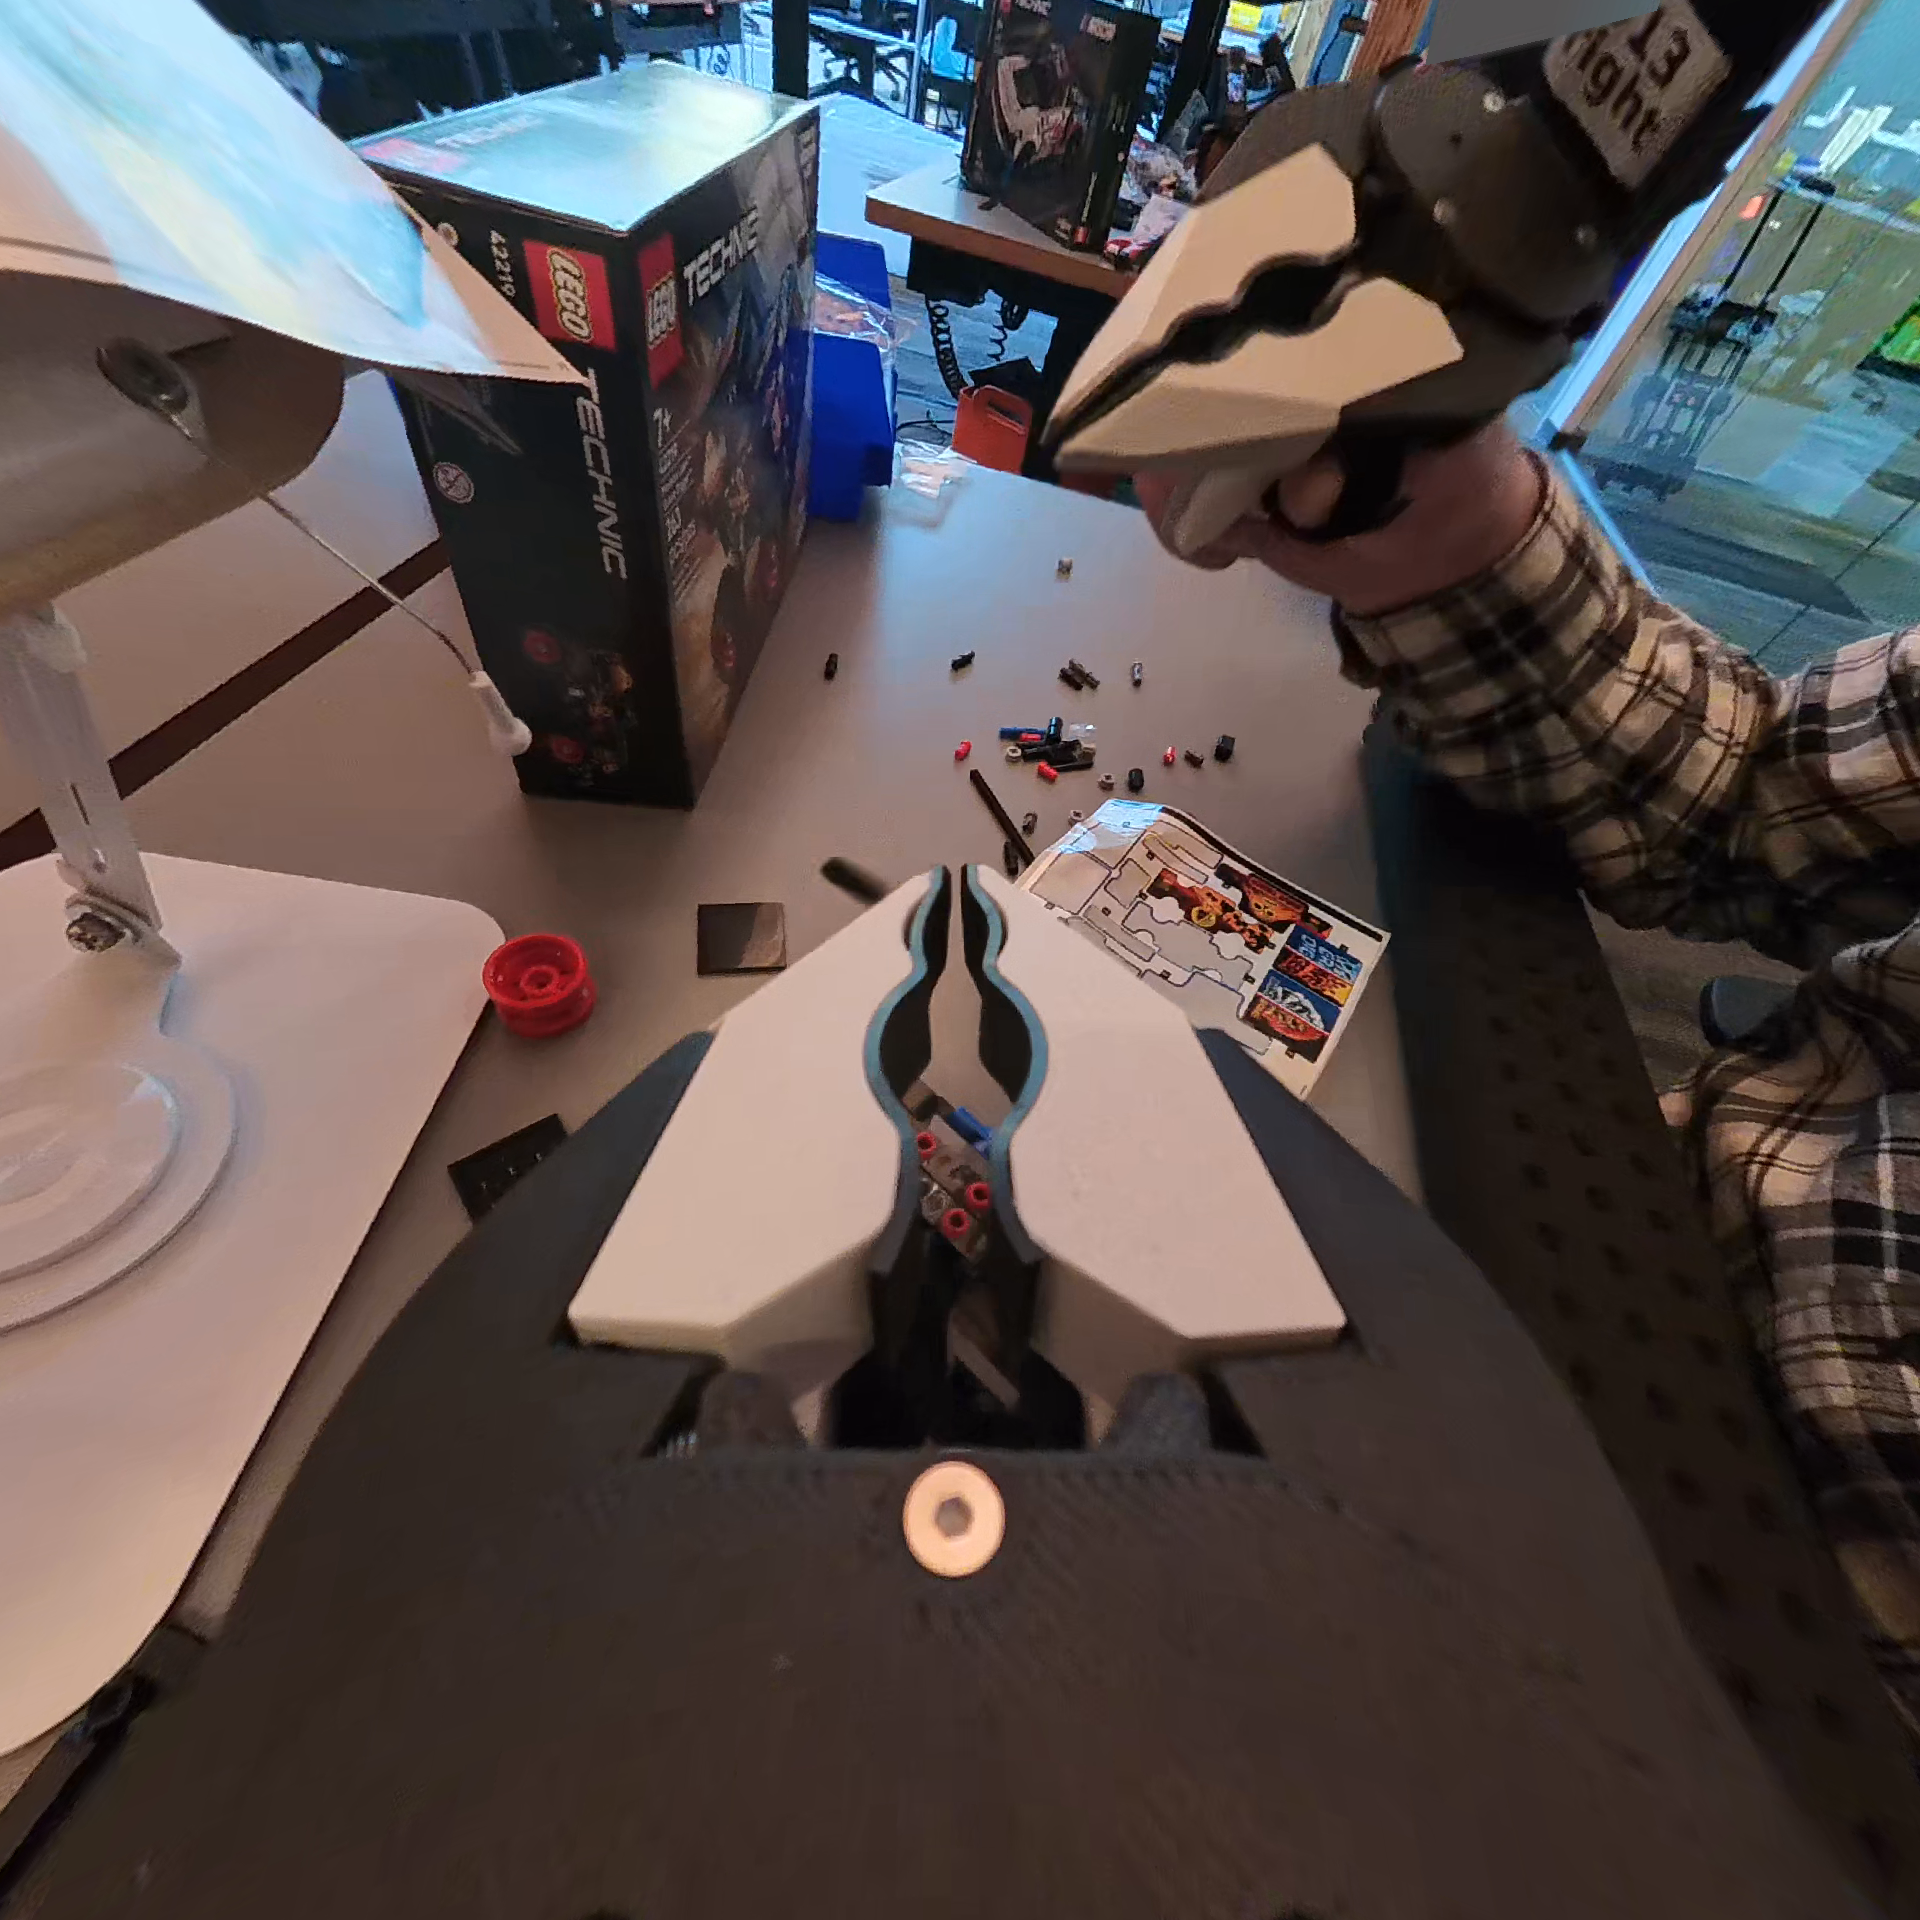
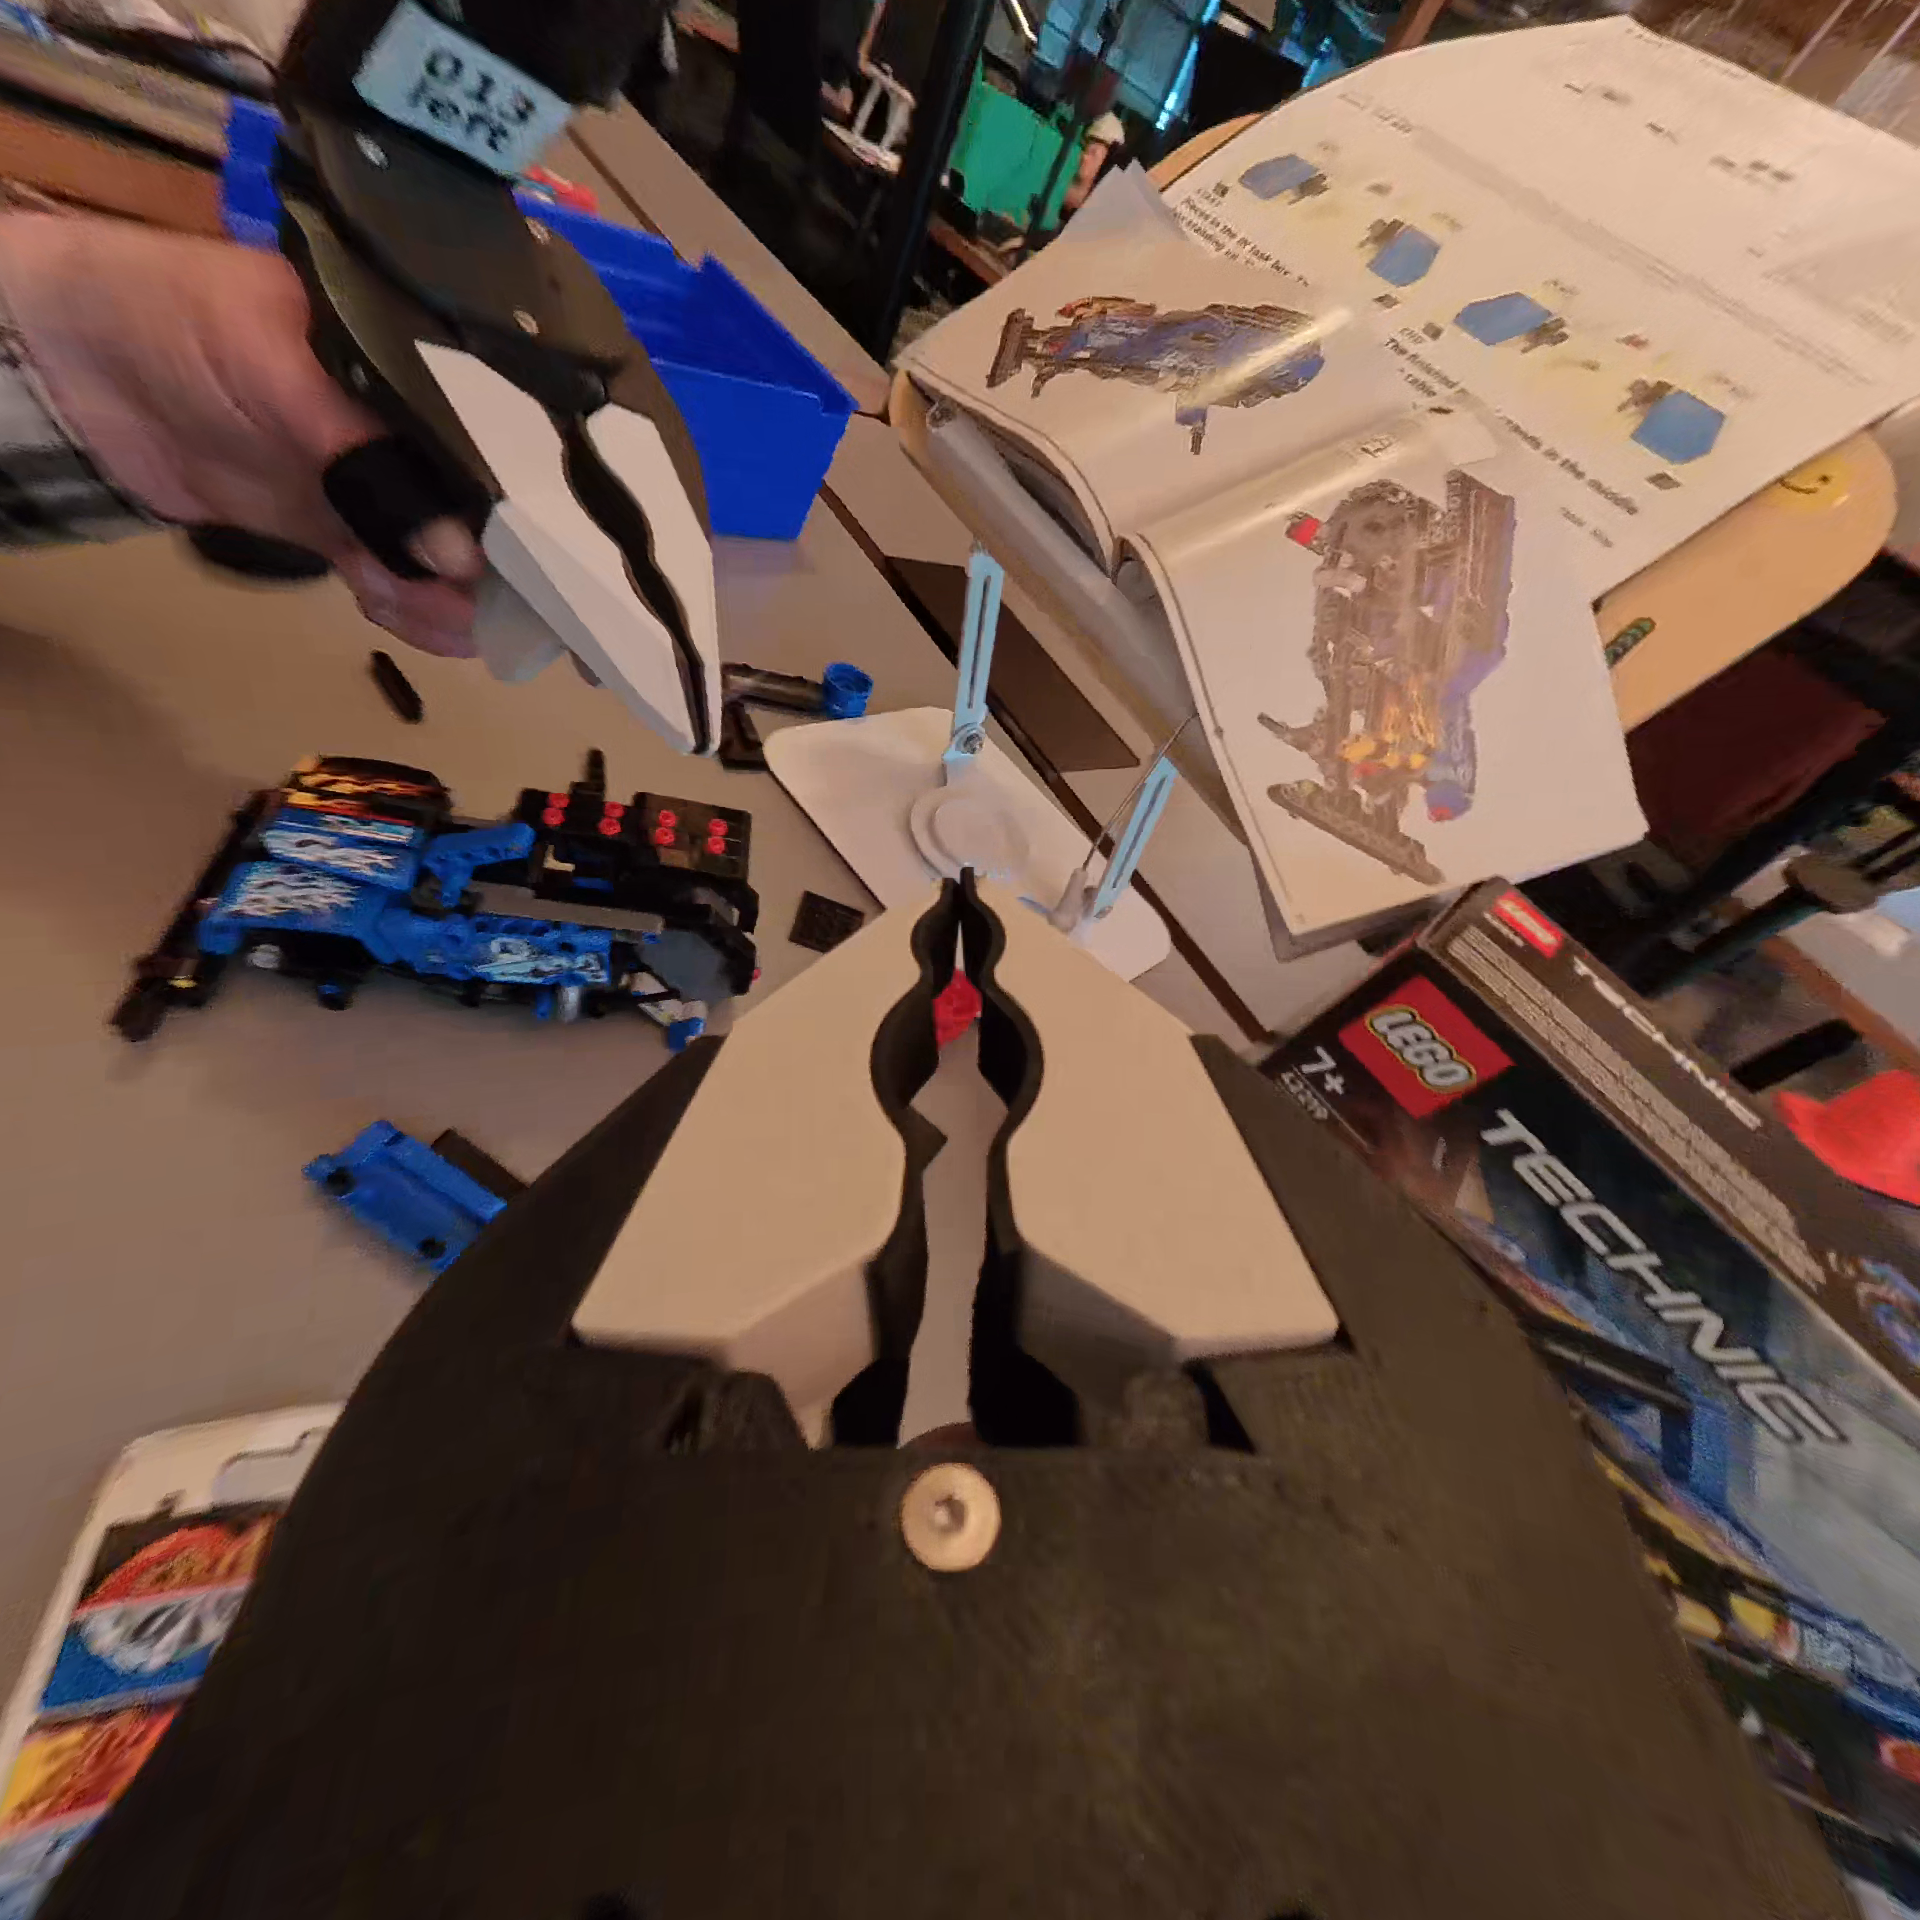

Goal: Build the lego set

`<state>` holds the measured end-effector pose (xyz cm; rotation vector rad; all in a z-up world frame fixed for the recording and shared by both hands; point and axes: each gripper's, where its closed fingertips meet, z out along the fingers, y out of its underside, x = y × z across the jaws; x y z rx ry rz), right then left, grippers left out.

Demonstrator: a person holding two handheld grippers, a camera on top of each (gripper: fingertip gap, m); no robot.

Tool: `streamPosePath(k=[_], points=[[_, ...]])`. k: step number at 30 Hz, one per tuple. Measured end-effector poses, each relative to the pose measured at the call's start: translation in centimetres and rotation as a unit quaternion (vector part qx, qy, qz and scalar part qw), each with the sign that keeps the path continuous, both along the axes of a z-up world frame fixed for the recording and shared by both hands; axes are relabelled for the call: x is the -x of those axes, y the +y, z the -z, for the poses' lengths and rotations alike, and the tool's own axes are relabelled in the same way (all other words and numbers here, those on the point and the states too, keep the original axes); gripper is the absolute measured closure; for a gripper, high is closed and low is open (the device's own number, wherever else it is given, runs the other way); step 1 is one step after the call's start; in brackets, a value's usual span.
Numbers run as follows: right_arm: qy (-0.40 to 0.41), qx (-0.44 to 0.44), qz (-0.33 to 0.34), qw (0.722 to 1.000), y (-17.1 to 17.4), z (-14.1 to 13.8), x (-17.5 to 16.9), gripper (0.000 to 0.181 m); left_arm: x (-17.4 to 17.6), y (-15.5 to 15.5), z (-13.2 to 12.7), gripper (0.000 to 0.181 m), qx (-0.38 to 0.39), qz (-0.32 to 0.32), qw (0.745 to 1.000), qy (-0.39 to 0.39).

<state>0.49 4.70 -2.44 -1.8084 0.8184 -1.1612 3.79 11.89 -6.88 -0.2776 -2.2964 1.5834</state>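
A partly built blue and black model (image 2: 447,904) with red pins lies on the grey table (image 2: 208,1122), left of centre in the right wrist view. Part of it shows through the gap between my left gripper's fingers (image 1: 951,1174). My left gripper (image 1: 956,894) is shut and empty; it also shows in the right wrist view (image 2: 696,727), held above the table just beyond the model. My right gripper (image 2: 961,894) is shut and empty, raised above the table's far right edge in the left wrist view (image 1: 1060,436). A red wheel hub (image 1: 538,982) lies near the stand base.
Small loose parts (image 1: 1049,743) lie scattered beyond a sticker sheet (image 1: 1216,925). The set's box (image 1: 623,436) stands at the back. An open instruction booklet (image 2: 1351,582) rests on a white stand (image 2: 914,790). A blue panel piece (image 2: 400,1190), a black tile (image 1: 740,937) and a blue bin (image 2: 727,384) are nearby. One gripper's finger ends stand about 10 cm off the other's. The red wheel hub (image 1: 538,982) is about equally far from each gripper, around 20 cm.
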Motion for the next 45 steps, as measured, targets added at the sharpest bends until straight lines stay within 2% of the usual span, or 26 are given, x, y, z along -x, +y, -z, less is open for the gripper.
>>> streamPosePath(k=[9, 12, 15, 19, 23, 26, 30, 35, 45], points=[[-0.001, -0.050, 0.068, 0.996, -7.4, -2.3, 6.5, 0.181, -0.6, 0.0, 0.0, 0.180, 0.002, -0.008, 1.000, 0.000], [0.024, -0.059, 0.106, 0.992, -9.9, -1.4, 8.7, 0.172, -0.8, -0.1, 0.2, 0.179, 0.000, -0.012, 1.000, -0.001], [0.064, -0.066, 0.130, 0.987, -11.1, 0.6, 10.4, 0.170, -0.8, -0.2, 0.4, 0.177, -0.003, -0.012, 1.000, -0.006], [0.162, -0.066, 0.096, 0.980, -8.5, 5.8, 12.0, 0.160, -0.8, -0.2, 0.5, 0.177, -0.006, -0.016, 1.000, -0.023], [0.265, -0.049, 0.030, 0.962, -3.0, 12.2, 13.4, 0.150, -0.7, -0.3, 0.7, 0.176, -0.009, -0.016, 0.999, -0.029], [0.337, 0.013, 0.036, 0.941, -1.8, 16.7, 14.9, 0.134, -0.8, -0.3, 0.9, 0.176, -0.013, -0.018, 0.999, -0.036], [0.343, -0.017, 0.017, 0.939, -0.2, 17.8, 14.5, 0.132, -1.1, -0.2, 0.9, 0.176, -0.013, -0.022, 0.999, -0.041], [0.352, -0.043, 0.000, 0.935, 0.5, 18.0, 14.2, 0.154, -1.8, 0.1, 0.8, 0.176, -0.010, -0.033, 0.998, -0.046], [0.345, -0.046, -0.003, 0.937, 1.4, 18.0, 13.7, 0.161, -3.6, 0.8, 0.2, 0.176, 0.000, -0.057, 0.997, -0.044]])
